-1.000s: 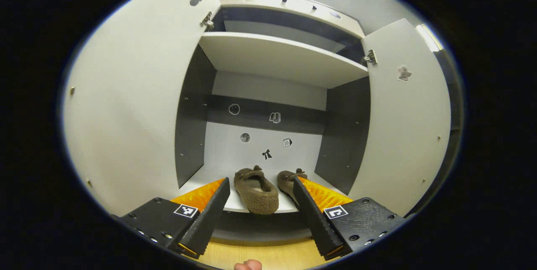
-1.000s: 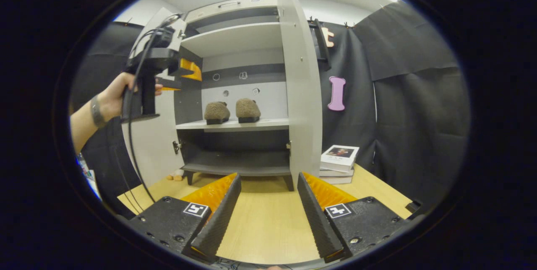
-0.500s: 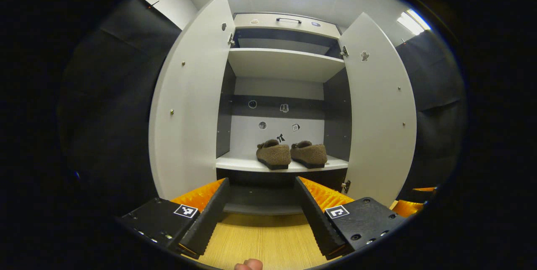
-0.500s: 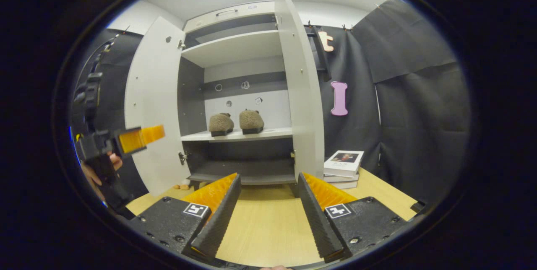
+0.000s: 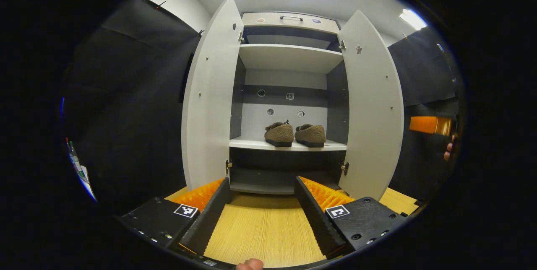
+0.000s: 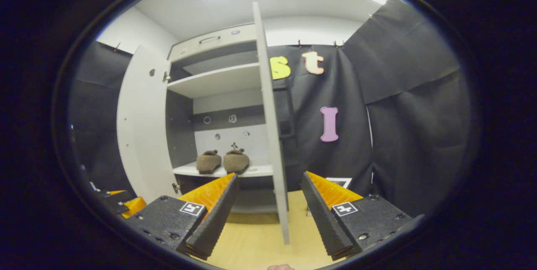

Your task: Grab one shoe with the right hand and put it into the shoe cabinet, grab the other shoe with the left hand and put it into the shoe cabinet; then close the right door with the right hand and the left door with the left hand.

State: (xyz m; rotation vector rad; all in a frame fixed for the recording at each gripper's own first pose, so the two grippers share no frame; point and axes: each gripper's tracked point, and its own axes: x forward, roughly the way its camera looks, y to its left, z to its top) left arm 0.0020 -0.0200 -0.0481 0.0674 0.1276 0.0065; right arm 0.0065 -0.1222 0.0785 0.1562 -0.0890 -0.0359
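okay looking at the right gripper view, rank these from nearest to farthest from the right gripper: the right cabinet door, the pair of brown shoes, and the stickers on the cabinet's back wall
1. Right cabinet door: edge-on, its lower edge seen between the open fingers of the right gripper.
2. Brown shoes: side by side on the middle shelf, left of that door.
3. Stickers: on the cabinet's back wall, behind and above the shoes.
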